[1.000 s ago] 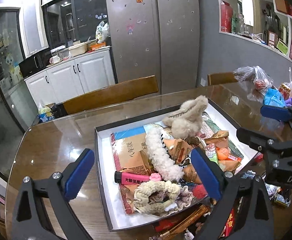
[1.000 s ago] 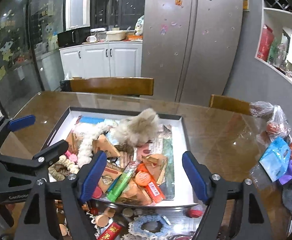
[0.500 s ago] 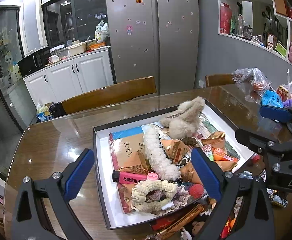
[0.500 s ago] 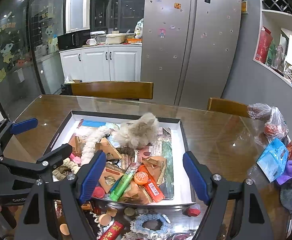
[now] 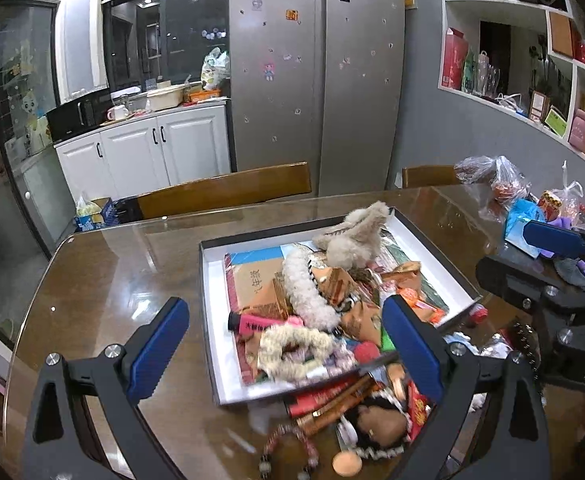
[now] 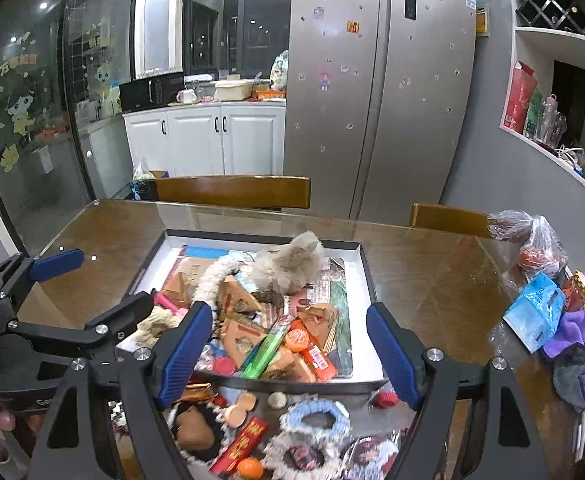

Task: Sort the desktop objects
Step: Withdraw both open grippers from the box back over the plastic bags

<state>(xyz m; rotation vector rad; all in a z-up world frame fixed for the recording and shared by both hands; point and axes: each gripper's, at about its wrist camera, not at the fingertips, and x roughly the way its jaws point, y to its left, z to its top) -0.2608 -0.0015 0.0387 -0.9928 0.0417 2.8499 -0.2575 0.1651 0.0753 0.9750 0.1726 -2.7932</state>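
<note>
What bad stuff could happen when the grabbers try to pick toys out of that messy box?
1. The box is heaped, so the fluffy beige toy sitting on top might tumble when something under it is pulled.
2. The left gripper and right gripper are open and close together; their fingers could bump.
3. Small things lie loose on the table near its edge, like the blue scrunchie, and could get knocked off.

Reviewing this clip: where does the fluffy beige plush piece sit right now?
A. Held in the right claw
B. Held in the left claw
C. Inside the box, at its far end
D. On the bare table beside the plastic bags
C: the fluffy beige plush piece rests on the clutter at the far end of the box, with both claws open and holding nothing.
</note>
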